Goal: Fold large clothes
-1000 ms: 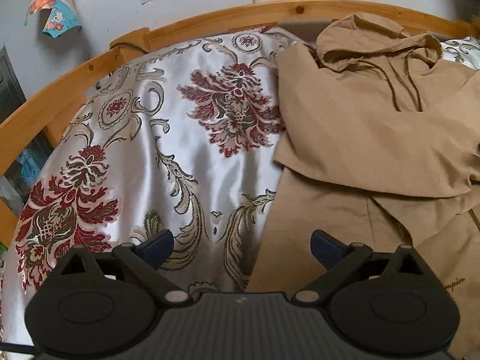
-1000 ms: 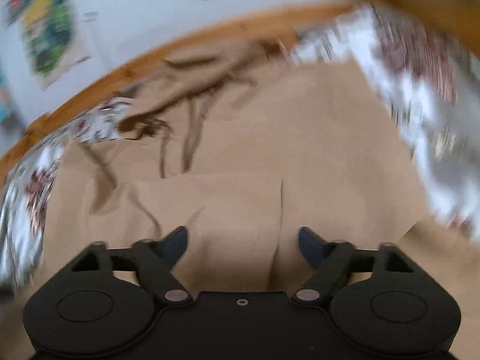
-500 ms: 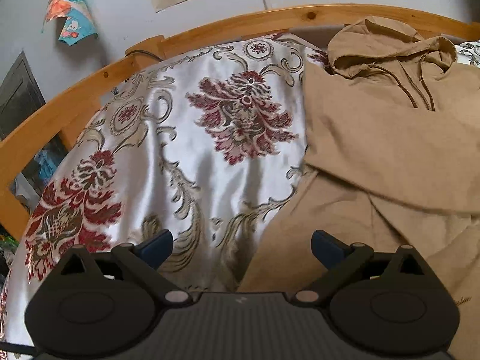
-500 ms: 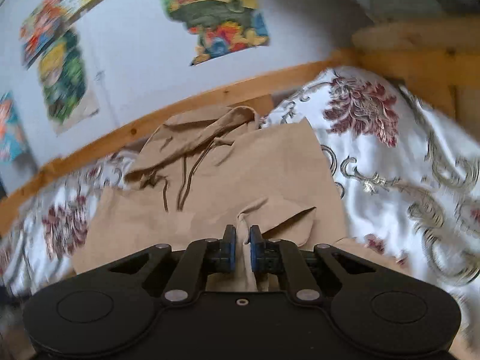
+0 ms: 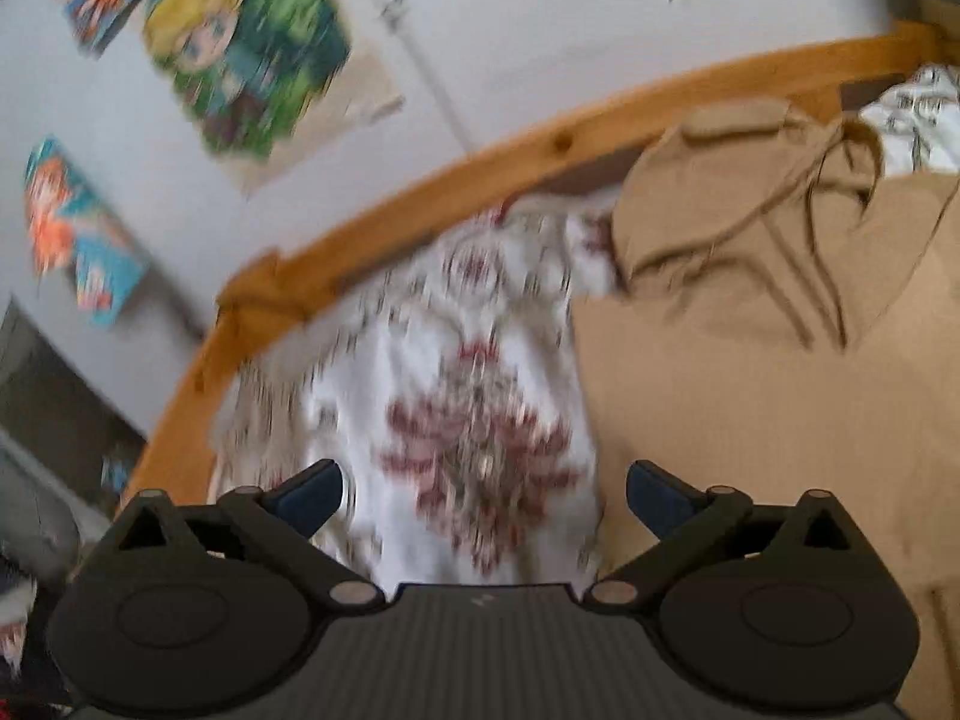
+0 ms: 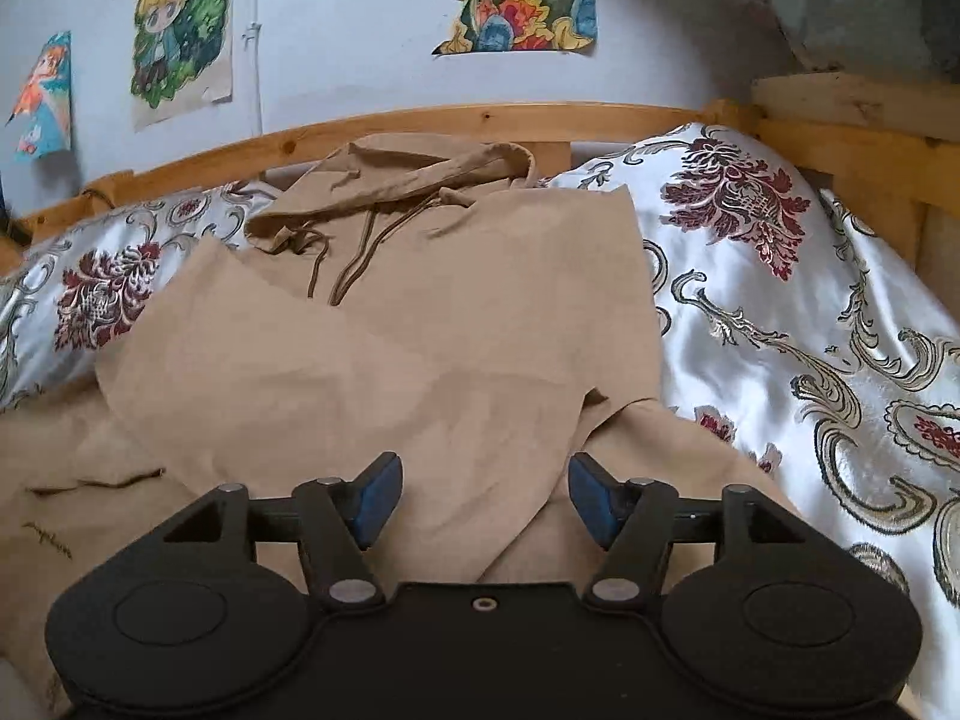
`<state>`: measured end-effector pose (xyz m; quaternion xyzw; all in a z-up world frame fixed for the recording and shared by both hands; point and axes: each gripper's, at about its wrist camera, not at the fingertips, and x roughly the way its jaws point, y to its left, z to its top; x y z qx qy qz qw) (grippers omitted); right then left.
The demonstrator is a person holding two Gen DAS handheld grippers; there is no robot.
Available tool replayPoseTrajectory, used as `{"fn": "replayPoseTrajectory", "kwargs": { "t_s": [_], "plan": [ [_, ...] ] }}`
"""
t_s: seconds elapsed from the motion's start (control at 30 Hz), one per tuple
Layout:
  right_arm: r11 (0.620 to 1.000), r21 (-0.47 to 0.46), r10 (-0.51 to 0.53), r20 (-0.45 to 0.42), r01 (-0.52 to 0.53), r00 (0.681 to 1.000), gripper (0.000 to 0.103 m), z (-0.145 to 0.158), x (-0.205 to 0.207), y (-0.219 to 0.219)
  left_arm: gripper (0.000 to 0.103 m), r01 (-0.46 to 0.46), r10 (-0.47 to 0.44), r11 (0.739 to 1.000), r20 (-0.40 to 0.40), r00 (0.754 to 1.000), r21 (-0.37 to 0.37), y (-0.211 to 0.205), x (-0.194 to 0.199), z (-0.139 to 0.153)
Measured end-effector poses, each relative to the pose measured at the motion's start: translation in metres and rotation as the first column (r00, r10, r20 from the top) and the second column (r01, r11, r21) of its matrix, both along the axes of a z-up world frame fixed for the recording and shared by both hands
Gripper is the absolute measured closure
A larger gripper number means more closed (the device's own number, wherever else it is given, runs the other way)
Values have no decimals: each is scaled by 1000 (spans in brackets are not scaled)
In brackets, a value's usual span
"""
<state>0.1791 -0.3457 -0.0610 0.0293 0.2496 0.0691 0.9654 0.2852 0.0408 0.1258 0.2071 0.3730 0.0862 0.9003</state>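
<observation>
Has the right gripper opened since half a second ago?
Yes. The right gripper was shut on a fold of the tan hoodie; now its jaws stand apart, the fold lying free.

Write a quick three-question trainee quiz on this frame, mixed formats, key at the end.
1. True or false: the right claw is clamped on the tan cotton hoodie.
2. Multiple choice: the hoodie's hood lies nearest to: A) the wooden bed rail; B) the claws; C) the floor.
3. Fill in: the left claw hangs mostly over the floral satin ____.

Key: 1 false, both claws are open and empty; 2 A; 3 bedspread.
</observation>
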Motion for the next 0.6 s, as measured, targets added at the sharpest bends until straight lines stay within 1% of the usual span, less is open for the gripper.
{"fn": "replayPoseTrajectory", "kwargs": {
  "t_s": [0.07,0.1,0.17,0.2,0.27,0.3,0.37,0.43,0.47,0.5,0.53,0.57,0.6],
  "plan": [
    [999,40,-9,29,8,1000,26,6,2,-6,0,7,-7,1000,17,1000,4,-16,22,3],
    [998,55,-6,39,3,999,25,8,1,-10,0,11,-10,1000,38,999,-5,-24,34,1],
    [997,78,-6,44,3,999,25,10,1,-16,0,6,4,997,112,994,-82,-30,56,-8],
    [996,87,-11,48,7,999,25,11,2,-19,0,-1,23,989,148,989,-150,-29,67,-14],
    [994,109,-17,54,11,998,23,11,5,-25,0,3,40,970,170,985,-245,-25,86,-25],
    [992,122,-18,52,12,999,23,11,9,-28,0,0,52,963,184,982,-271,-23,98,-31],
    [991,135,-8,42,2,999,23,11,19,-32,1,8,61,959,233,971,-284,-21,119,-45],
    [992,127,-16,40,11,999,23,19,32,-35,3,30,53,956,273,960,-292,-20,146,-60],
    [991,135,-26,41,20,999,22,25,38,-35,4,46,50,952,302,952,-303,-19,158,-67],
    [986,167,-29,37,22,999,21,33,47,-38,5,59,55,947,341,938,-316,-20,171,-75],
    [978,206,-29,34,21,999,19,39,53,-39,5,64,67,941,368,927,-333,-21,181,-80],
    [966,258,-26,34,17,999,15,46,64,-42,6,59,100,921,378,920,-386,-20,194,-85],
    [956,293,-21,32,10,999,13,52,77,-43,6,58,130,890,374,918,-452,-18,203,-89]
  ]
}}
